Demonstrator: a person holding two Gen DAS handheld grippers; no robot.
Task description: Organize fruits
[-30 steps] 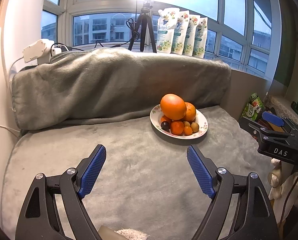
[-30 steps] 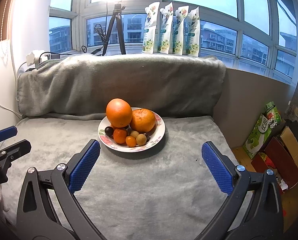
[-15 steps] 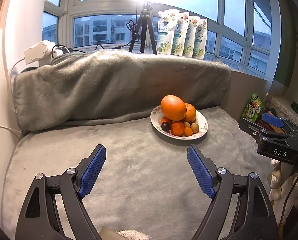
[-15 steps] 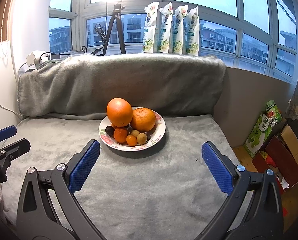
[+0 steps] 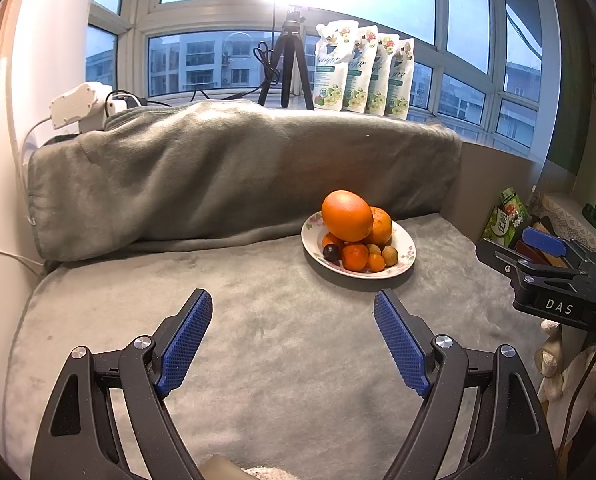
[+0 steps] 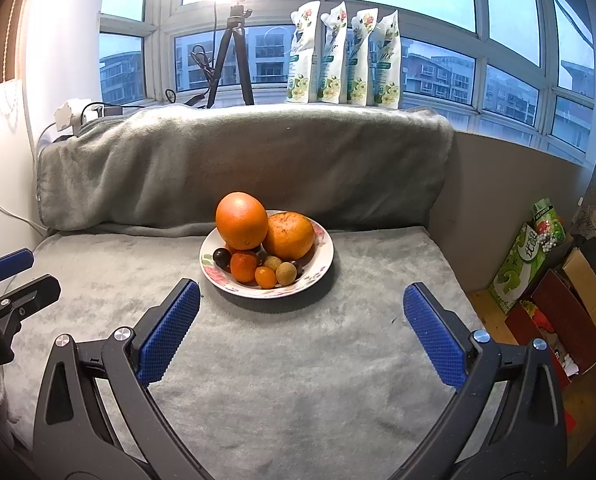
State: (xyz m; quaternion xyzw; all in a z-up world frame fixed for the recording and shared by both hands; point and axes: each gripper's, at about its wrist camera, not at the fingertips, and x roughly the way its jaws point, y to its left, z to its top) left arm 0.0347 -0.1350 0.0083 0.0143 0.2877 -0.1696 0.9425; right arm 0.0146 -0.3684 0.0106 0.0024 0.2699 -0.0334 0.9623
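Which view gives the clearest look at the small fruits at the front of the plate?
The right wrist view: the plate sits near centre, and the small fruits face the camera. In the left wrist view the plate lies farther off to the right, and the small fruits look smaller and more bunched.

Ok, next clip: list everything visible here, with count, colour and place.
plate: one, white floral rim, centre of blanket
large oranges: two, orange, stacked at plate's back
small orange fruits: at least two, plate's front
dark round fruit: one, plate's left
tan round fruits: at least two, plate's front
blanket: one, grey, covering the surface and backrest
refill pouches: four, white-green, windowsill
tripod: one, black, windowsill
power strip: one, white, back left
boxes: several, floor at right
left gripper: black, blue pads, jaws open
right gripper: same, jaws open
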